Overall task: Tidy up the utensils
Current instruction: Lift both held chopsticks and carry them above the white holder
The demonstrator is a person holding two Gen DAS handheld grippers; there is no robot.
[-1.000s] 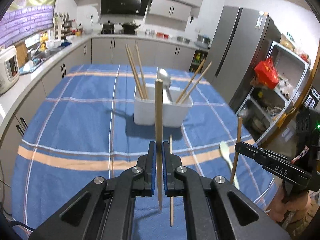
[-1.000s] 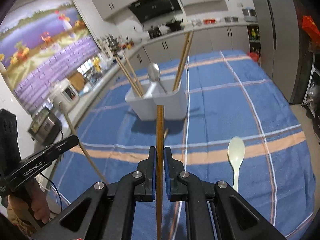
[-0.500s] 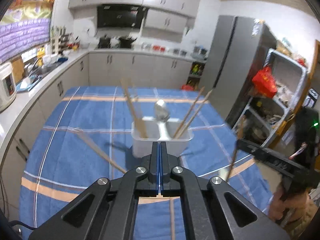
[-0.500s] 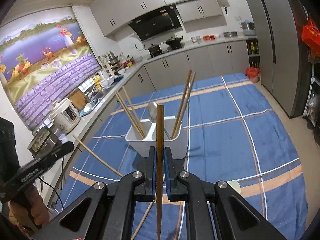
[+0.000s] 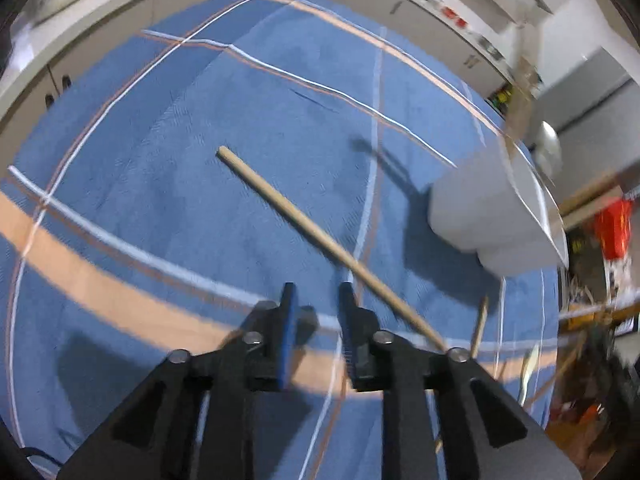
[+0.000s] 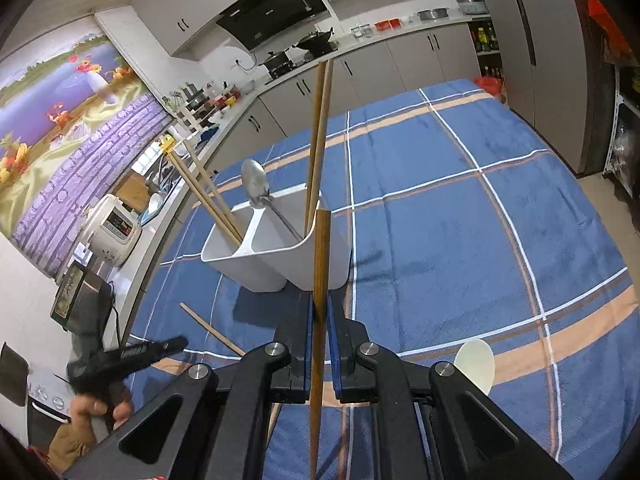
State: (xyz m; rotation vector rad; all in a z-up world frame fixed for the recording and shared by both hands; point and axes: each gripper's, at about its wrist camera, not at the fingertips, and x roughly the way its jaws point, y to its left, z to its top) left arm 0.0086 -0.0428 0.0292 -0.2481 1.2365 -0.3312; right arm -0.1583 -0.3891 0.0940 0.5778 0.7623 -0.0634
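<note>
My left gripper (image 5: 316, 300) points down at the blue plaid cloth (image 5: 160, 184); its jaws are opening with nothing between them. Left view only: a pale wooden chopstick (image 5: 316, 232) lies flat on the cloth, its near end passing just beside my right-hand finger, and a second short stick end (image 5: 480, 324) lies past it. The white holder (image 5: 480, 216) sits blurred at that view's right edge. My right gripper (image 6: 319, 312) is clamped narrowly on a dark brown chopstick (image 6: 321, 264), held upright just in front of the holder (image 6: 320, 256). Right view only: the holder's compartments, with two chopsticks (image 6: 208, 196) in the left one, a metal spoon (image 6: 256, 184) and two chopsticks (image 6: 318, 140) in the right, and a pale spoon (image 6: 476, 364) on the cloth.
</note>
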